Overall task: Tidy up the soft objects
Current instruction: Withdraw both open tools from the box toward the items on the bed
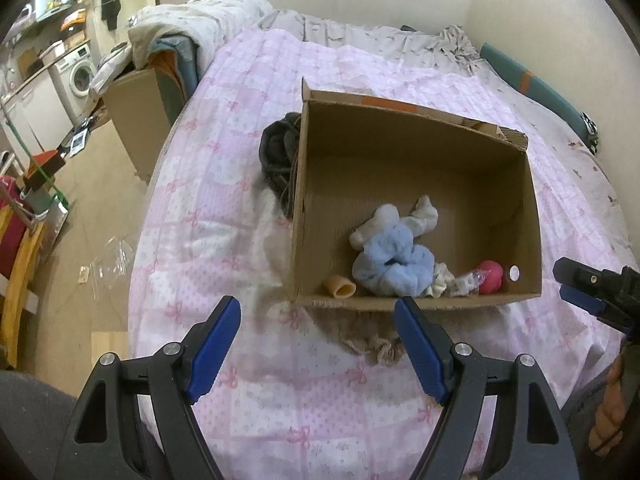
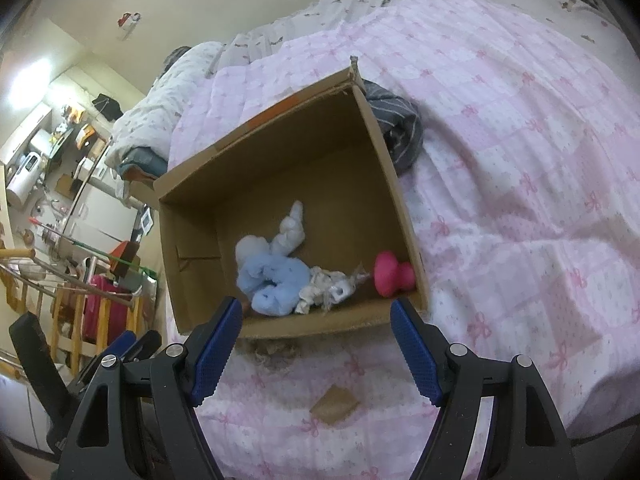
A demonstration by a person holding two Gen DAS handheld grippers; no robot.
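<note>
An open cardboard box (image 1: 532,216) stands on a bed with a pink quilt (image 1: 224,184). Inside lie a blue and white plush toy (image 1: 394,258), a pink soft toy (image 1: 491,276), a crumpled white cloth (image 1: 442,282) and a tan tube-shaped piece (image 1: 341,289). The box (image 2: 192,248), plush (image 2: 272,280) and pink toy (image 2: 392,274) also show in the right wrist view. A beige knitted item (image 1: 372,342) lies on the quilt against the box's near wall. My left gripper (image 1: 318,312) is open and empty just in front of it. My right gripper (image 2: 316,316) is open and empty at the box's near wall.
A dark striped garment (image 1: 278,152) lies bunched against the box's far outer side, also seen in the right wrist view (image 2: 398,128). A small brown cardboard scrap (image 2: 334,404) lies on the quilt. Folded bedding (image 1: 192,24) sits at the bed's far end. The floor and a washing machine (image 1: 78,76) are off to the left.
</note>
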